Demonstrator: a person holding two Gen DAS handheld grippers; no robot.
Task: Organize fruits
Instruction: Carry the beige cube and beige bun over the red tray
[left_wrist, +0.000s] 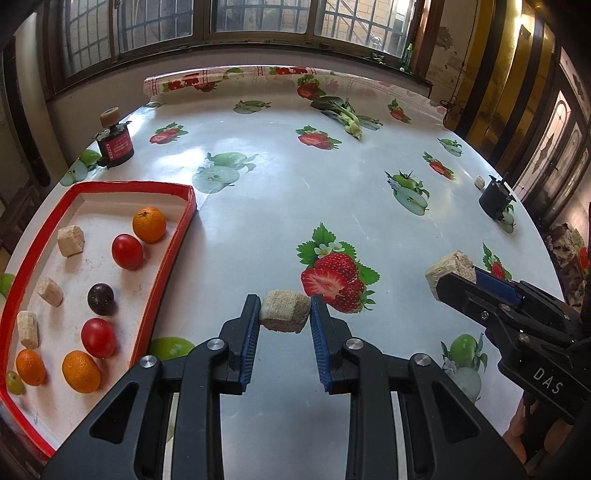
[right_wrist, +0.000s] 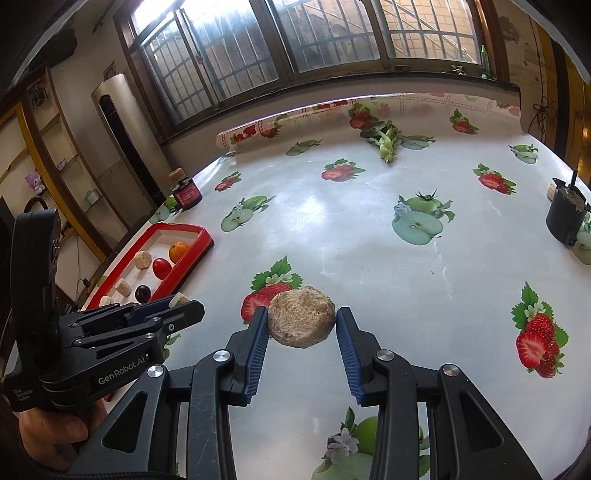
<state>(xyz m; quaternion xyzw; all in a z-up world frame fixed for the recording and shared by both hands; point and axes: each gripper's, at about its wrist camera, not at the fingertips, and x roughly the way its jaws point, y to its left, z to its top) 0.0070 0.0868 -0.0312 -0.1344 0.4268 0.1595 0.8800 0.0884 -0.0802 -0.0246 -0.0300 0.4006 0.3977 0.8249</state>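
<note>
So I've got a beige chunk (left_wrist: 284, 311) clamped in my left gripper (left_wrist: 285, 314) just right of the red tray (left_wrist: 173, 254), lifted off the fruit-print tablecloth (left_wrist: 280, 206). My right gripper (right_wrist: 301, 325) is clenched on a round beige puck (right_wrist: 301, 321), farther right of the tray. Oranges (left_wrist: 149, 224), tomatoes (left_wrist: 127, 251), a dark plum (left_wrist: 101, 298) and more chunks sit inside the tray.

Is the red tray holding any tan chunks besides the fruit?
Yes: in the left wrist view three tan chunks lie in the red tray.
</note>
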